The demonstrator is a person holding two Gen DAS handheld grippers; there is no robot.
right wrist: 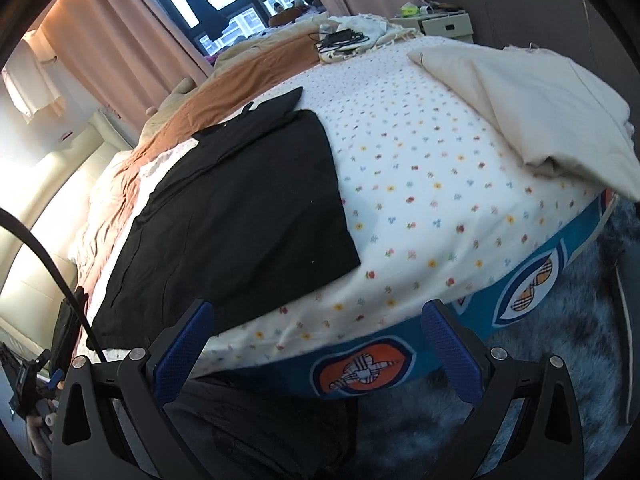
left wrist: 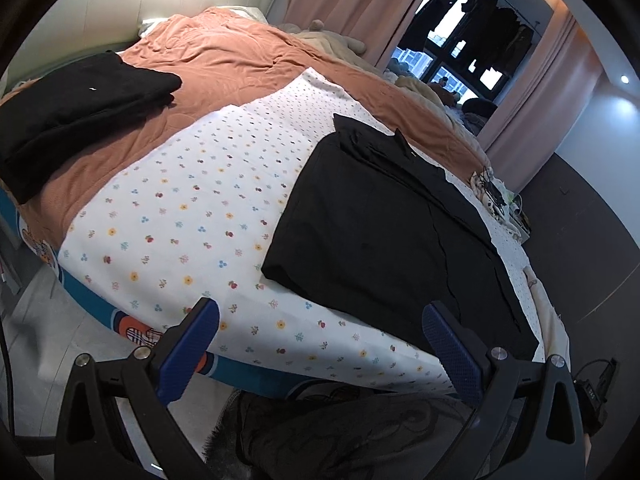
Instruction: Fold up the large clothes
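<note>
Trousers [left wrist: 384, 236], black and part-folded, lay flat near the bed [left wrist: 192, 208] foot edge for reach; I held left tongs [left wrist: 320, 320] and right tongs [right wrist: 318, 318] released, empty.

Bed [left wrist: 180, 216] (floral sheet) bears black garment [left wrist: 384, 232].

A folded garment [left wrist: 384, 232] lies on the sheet [left wrist: 192, 208] near the bed's front edge. A second folded pile [left wrist: 80, 108] sits far left on the quilt [left wrist: 224, 56]; a cloth [right wrist: 532, 112] lies right.
</note>
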